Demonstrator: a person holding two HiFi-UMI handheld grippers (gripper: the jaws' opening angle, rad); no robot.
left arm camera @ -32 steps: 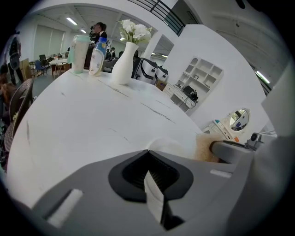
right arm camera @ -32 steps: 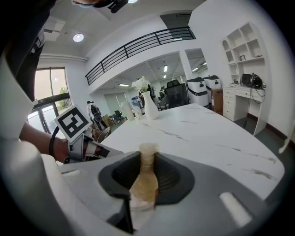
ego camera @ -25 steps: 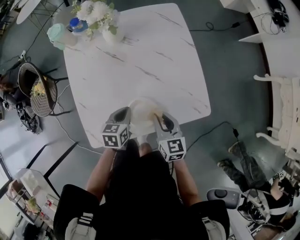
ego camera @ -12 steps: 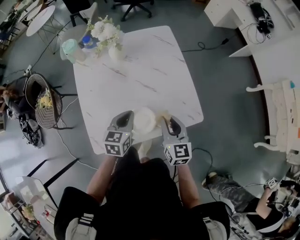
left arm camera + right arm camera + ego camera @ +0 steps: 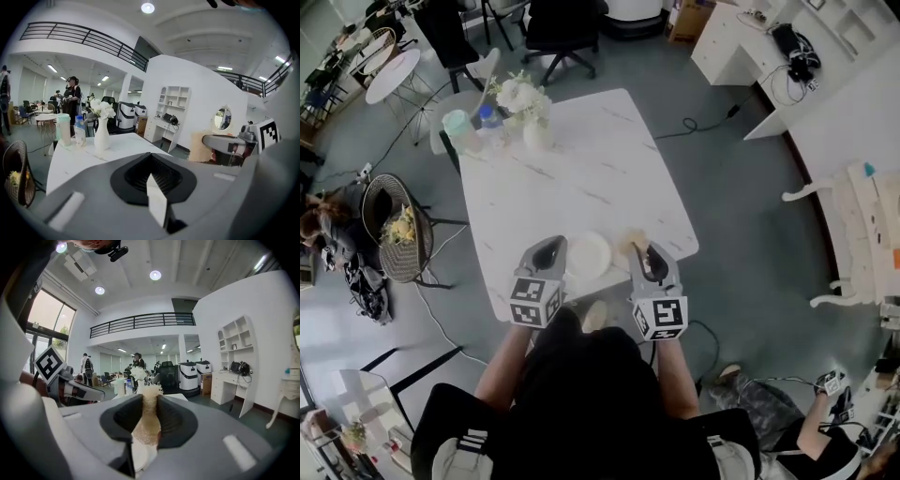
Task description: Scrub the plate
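A white plate [image 5: 589, 255] hangs over the near edge of the marble table [image 5: 581, 178]. My left gripper [image 5: 551, 247] is shut on its left rim. In the left gripper view the plate [image 5: 157, 202] shows only as a thin white edge between the closed jaws. My right gripper [image 5: 643, 253] is shut on a beige scrubbing sponge [image 5: 632, 241] just right of the plate. That sponge [image 5: 146, 422] fills the gap between the jaws in the right gripper view. Each gripper shows in the other's view, the right gripper [image 5: 226, 142] and the left gripper [image 5: 70, 386].
A vase of white flowers [image 5: 528, 111], a teal cup [image 5: 458, 126] and a bottle [image 5: 487, 118] stand at the table's far left corner. A wicker chair [image 5: 397, 231] is left of the table. White desks [image 5: 787, 56] and a floor cable [image 5: 712, 120] lie to the right.
Both grippers have risen together with the plate and the sponge. The head view has pulled back, so the table looks smaller and farther off.
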